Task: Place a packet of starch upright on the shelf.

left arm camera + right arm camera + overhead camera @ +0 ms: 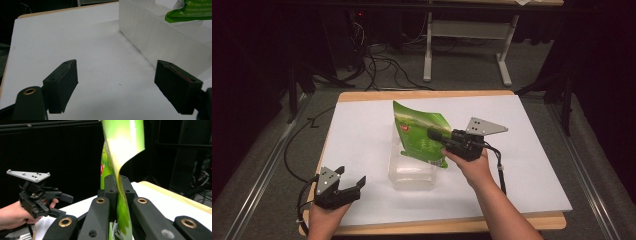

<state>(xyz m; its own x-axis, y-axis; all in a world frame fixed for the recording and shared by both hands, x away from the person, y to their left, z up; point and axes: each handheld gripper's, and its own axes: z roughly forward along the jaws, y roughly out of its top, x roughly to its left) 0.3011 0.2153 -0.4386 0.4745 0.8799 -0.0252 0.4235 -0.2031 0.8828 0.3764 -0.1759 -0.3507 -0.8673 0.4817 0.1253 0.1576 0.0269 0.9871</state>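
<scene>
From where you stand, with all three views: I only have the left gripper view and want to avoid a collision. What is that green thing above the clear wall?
Observer: A green pouch, pinched shut in the right gripper and held over the clear container.
Operator: Is the container's top open?
Observer: Yes, in the high view it has no lid.
Operator: Where's my gripper relative to it?
Observer: The left gripper sits open near the table's front-left corner, apart from the container.
</scene>
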